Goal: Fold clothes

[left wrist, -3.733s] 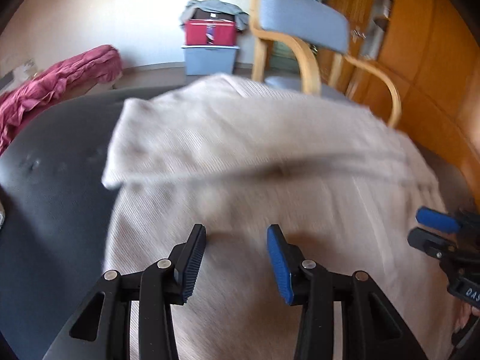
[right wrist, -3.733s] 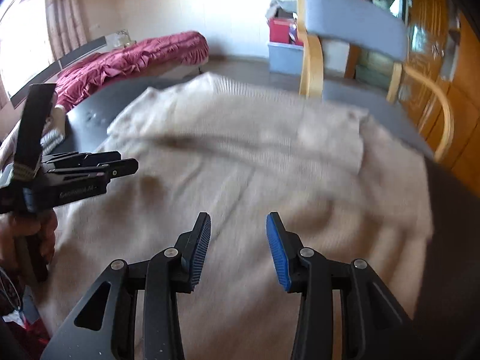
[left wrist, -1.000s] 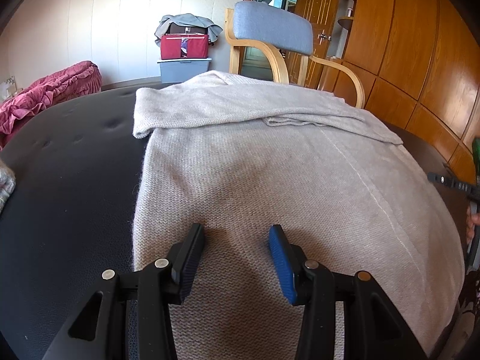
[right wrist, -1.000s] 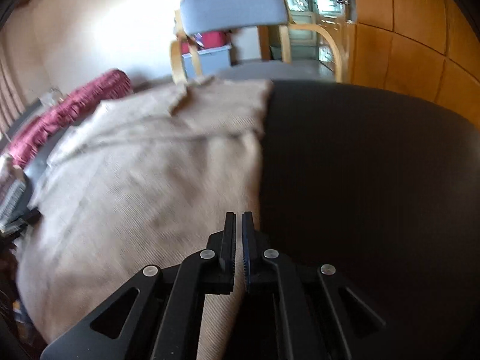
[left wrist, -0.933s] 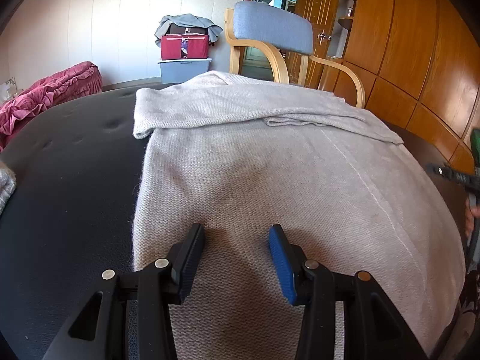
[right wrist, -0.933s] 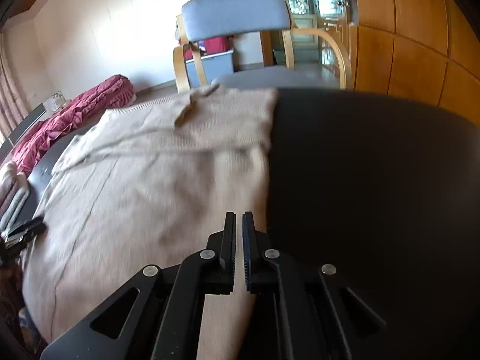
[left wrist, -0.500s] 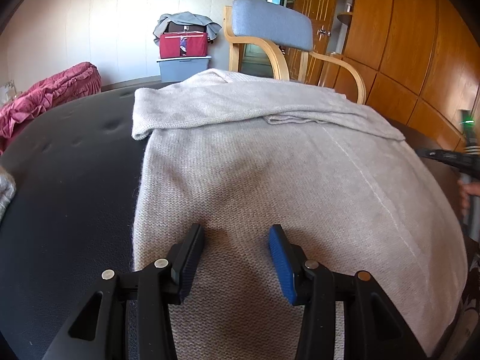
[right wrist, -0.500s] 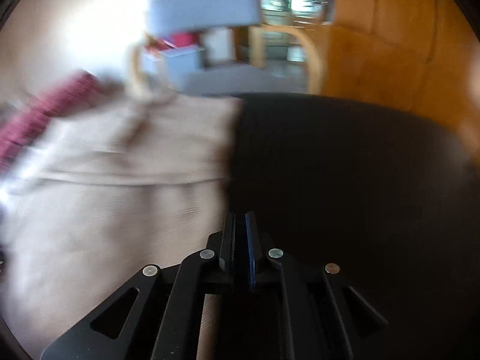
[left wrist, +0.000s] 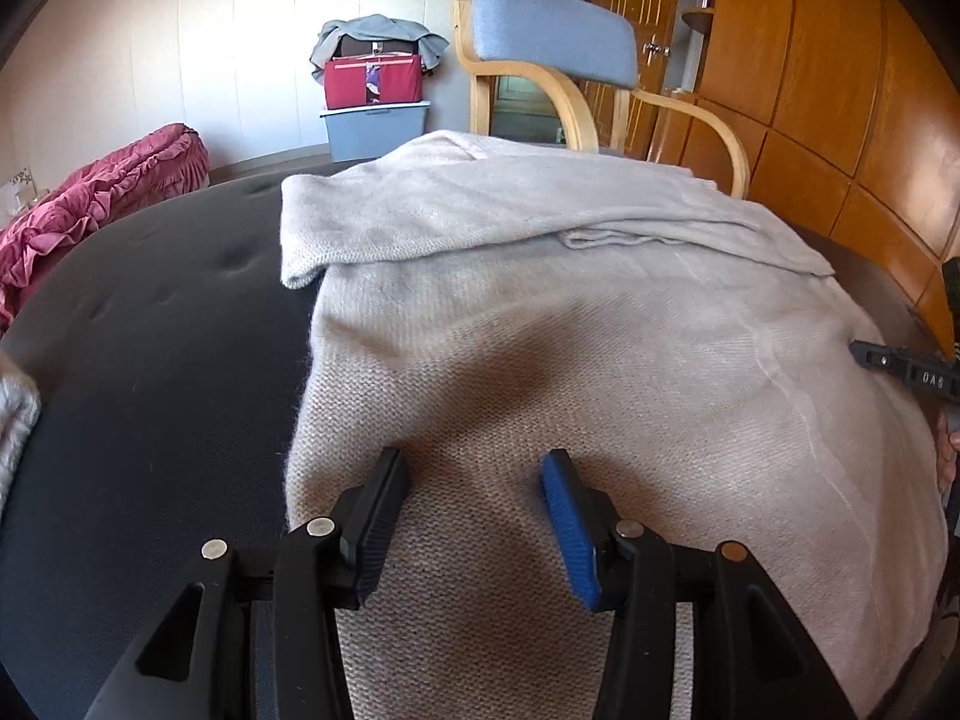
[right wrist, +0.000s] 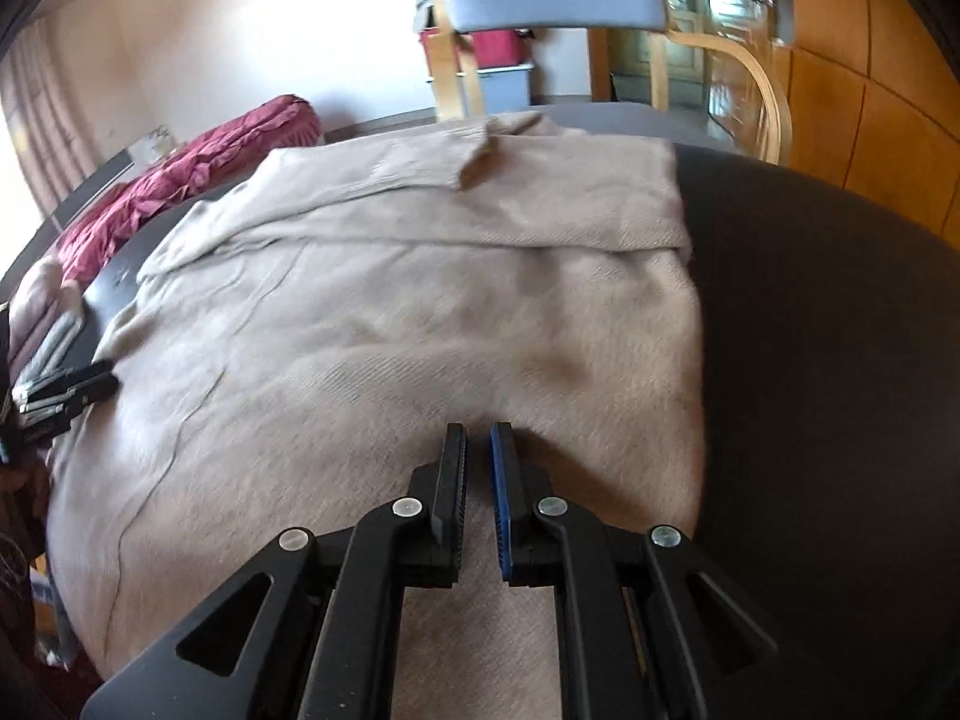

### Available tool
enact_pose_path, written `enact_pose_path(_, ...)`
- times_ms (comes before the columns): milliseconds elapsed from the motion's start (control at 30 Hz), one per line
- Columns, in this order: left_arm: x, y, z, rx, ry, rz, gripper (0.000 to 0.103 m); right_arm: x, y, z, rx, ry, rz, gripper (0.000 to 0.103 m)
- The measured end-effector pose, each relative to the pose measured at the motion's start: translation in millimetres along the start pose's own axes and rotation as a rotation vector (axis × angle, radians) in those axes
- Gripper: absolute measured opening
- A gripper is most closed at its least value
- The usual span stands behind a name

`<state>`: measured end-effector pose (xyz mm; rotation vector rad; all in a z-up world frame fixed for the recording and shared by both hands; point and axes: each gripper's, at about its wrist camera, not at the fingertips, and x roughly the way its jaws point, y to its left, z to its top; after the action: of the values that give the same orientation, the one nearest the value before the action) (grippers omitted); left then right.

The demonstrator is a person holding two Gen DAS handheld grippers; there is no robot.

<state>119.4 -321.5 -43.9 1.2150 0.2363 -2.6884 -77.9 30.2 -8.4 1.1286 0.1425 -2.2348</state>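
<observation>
A beige knit sweater (left wrist: pixel 570 330) lies flat on the round black padded table (left wrist: pixel 150 330), its sleeves folded across the upper part. My left gripper (left wrist: pixel 474 462) hovers low over the sweater's near left part, close to its left edge; the jaws are opening and nothing is pinched between them. My right gripper (right wrist: pixel 478 429) sits over the sweater (right wrist: pixel 390 330) near its right edge, jaws shut to a thin slit with no cloth in them. Each view catches the other gripper at its border: the right gripper (left wrist: pixel 900 363) and the left gripper (right wrist: pixel 66 390).
A blue-cushioned wooden armchair (left wrist: pixel 552 42) stands behind the table. Red bedding (left wrist: pixel 90 198) lies at the left, and a red bag on a grey box (left wrist: pixel 375 120) sits by the wall. Wooden cabinets (left wrist: pixel 840 90) line the right. Another light knit (left wrist: pixel 15 420) touches the table's left edge.
My right gripper swung left from the bare black table at the sweater's right edge onto the sweater. My left gripper's jaws spread slightly; the sweater lies as before.
</observation>
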Motion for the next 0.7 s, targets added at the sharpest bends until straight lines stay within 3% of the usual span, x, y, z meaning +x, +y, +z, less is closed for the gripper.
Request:
enact_pose_path(167,16.9,4.0,19.9,-0.009,0.025,0.02,0.05,11.9,-9.6,22.8,0.038,-0.007,-0.019,0.009)
enact_pose_path(367,16.4,-3.8,23.1,0.036,0.043,0.056,0.051,11.2,8.3,35.1,-0.032,-0.012,-0.089,0.009)
enact_pose_path(500,-6.7,-9.4,-4.4,0.058,0.019,0.014,0.051,-15.5,42.8,7.2,-0.146,-0.015,0.019,0.009)
enact_pose_path(600,-21.7,-7.5,-22.2,0.058,-0.008,-0.02,0.051,-22.5,59.3,-23.9,-0.219,0.047,0.049,0.01)
enact_pose_path(700,-34.5,-1.8,-32.4,0.036,-0.007,-0.048,0.051,-38.6,60.1,-42.8,-0.221,0.02,0.076,0.01)
